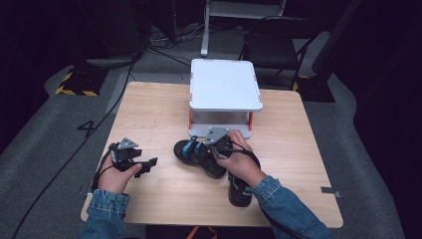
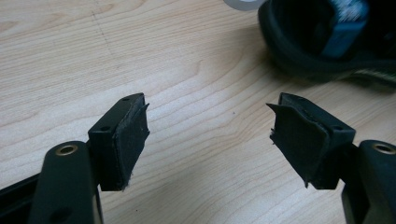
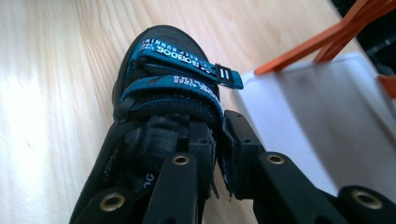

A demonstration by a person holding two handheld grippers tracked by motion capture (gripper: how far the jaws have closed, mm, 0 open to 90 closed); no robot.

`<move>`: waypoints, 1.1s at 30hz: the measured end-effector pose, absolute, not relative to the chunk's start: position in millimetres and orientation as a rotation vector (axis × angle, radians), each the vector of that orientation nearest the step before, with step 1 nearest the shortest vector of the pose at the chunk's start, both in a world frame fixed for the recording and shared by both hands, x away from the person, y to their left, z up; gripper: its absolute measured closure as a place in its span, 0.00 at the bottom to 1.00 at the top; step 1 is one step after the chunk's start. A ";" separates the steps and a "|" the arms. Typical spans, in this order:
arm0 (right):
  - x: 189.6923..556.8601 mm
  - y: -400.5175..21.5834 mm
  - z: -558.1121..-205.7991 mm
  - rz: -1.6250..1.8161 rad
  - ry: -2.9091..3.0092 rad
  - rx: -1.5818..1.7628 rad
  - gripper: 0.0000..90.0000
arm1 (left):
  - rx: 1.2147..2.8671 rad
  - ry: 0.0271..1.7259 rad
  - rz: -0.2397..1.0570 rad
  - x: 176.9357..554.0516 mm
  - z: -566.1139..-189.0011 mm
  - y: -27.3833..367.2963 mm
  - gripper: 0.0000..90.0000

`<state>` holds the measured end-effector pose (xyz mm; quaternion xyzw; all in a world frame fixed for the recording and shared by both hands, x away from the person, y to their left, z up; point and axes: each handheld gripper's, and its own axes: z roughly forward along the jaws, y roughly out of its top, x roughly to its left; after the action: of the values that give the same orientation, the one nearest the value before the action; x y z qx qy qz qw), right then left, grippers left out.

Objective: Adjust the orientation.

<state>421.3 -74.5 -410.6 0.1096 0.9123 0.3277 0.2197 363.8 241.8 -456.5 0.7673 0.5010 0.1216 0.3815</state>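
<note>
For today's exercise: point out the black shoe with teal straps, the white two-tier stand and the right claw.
Black shoe (image 3: pixel 140 140): right gripper view, its upper.
White stand (image 1: pixel 225 83): high view, top shelf.
Right claw (image 3: pixel 218 154): right gripper view, between fingertips.

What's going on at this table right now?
A person is working on a black shoe with blue straps, using a handheld gripper in each hand. The right gripper is closed on the edge of a strap near the shoe's opening. The left gripper is open with nothing between its jaws, above bare table. A second shoe lies near the right forearm, and a white two-level shelf stands behind the shoes.
</note>
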 end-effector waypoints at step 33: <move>378.9 -272.2 -372.7 0.900 2.174 0.937 0.91 | 1.977 1.269 0.295 371.8 -460.0 232.9 0.30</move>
<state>378.9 -272.2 -372.7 0.3530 0.8188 0.3389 0.3000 371.8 232.9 -460.0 0.7731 0.4964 0.1155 0.3775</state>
